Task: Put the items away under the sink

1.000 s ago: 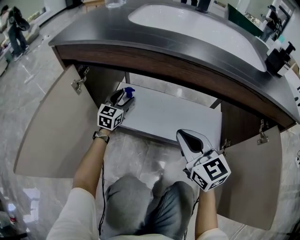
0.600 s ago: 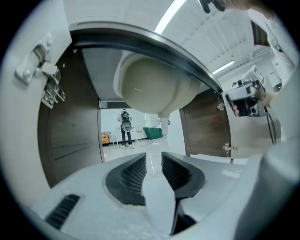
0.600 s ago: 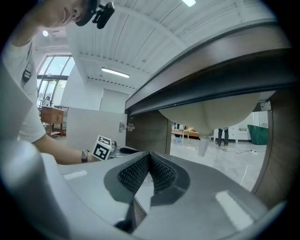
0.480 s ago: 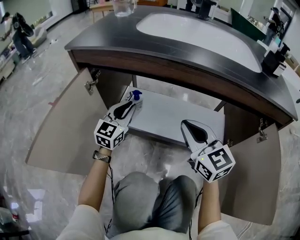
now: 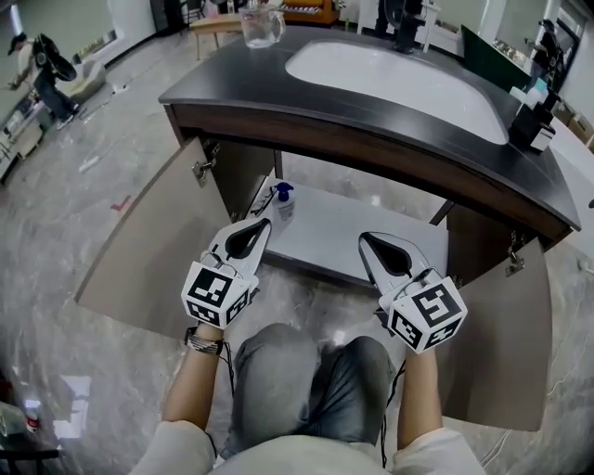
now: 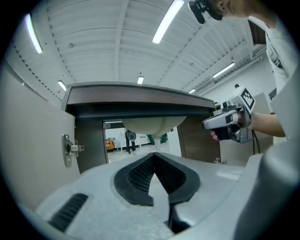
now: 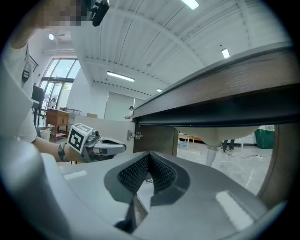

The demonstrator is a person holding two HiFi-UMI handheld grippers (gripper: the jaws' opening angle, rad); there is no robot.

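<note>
A small white bottle with a blue pump top (image 5: 284,198) stands upright at the left end of the grey shelf (image 5: 353,237) under the sink, apart from both grippers. My left gripper (image 5: 264,224) hovers just in front of the shelf's edge, short of the bottle, its jaws shut and empty. The right gripper (image 5: 366,238) is over the shelf's right front edge, also shut on nothing. In the left gripper view my left gripper (image 6: 153,155) faces the cabinet opening, with the right gripper (image 6: 228,124) to its side. The right gripper view shows my right gripper (image 7: 149,154) and the left gripper (image 7: 96,145).
Both cabinet doors stand open: the left door (image 5: 148,246) and the right door (image 5: 506,343). The dark counter (image 5: 232,88) holds a white basin (image 5: 399,79), a glass jug (image 5: 261,26) and a black dispenser (image 5: 536,122). A person (image 5: 46,65) stands far left.
My left gripper has let go of the blue-topped bottle and drawn back toward me, leaving it standing on the shelf. The right gripper has barely moved.
</note>
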